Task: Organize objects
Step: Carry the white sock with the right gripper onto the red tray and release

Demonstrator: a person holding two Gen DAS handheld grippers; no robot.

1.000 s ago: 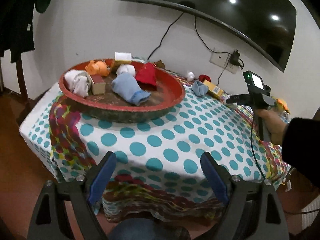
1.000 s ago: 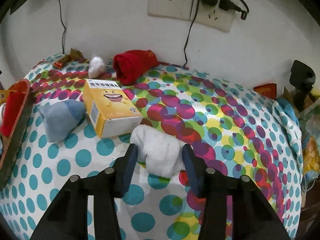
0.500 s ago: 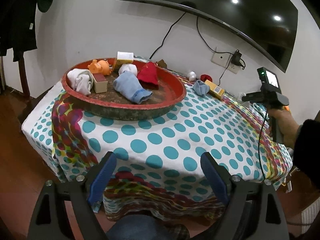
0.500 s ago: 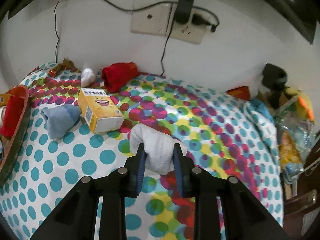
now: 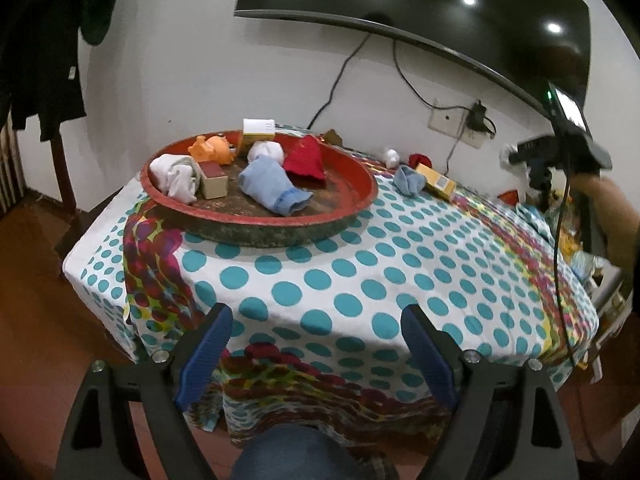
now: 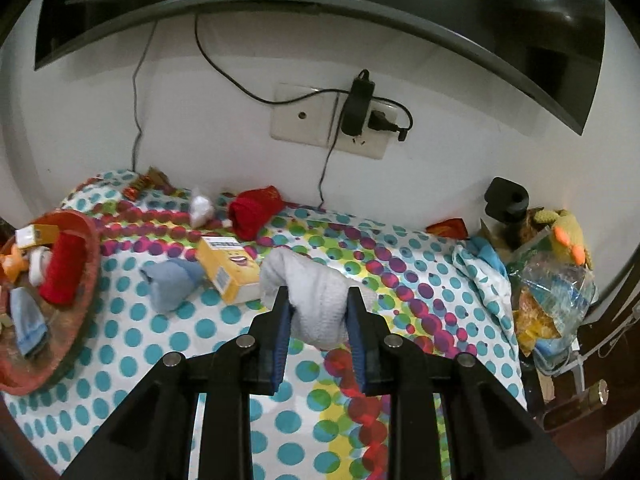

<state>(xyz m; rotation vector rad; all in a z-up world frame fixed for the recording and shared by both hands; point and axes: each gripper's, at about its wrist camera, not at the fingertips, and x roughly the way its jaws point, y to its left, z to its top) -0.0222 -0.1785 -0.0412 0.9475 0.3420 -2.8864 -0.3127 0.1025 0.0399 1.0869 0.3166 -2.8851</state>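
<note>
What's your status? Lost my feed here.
Right tongs shut on rolled white sock, lifted off dotted tablecloth. Left tongs open, empty. Round red tray path unobstructed.

White rolled sock [image 6: 316,304] — pinched between jaws, clear of tablecloth [image 6: 400,280].
</note>
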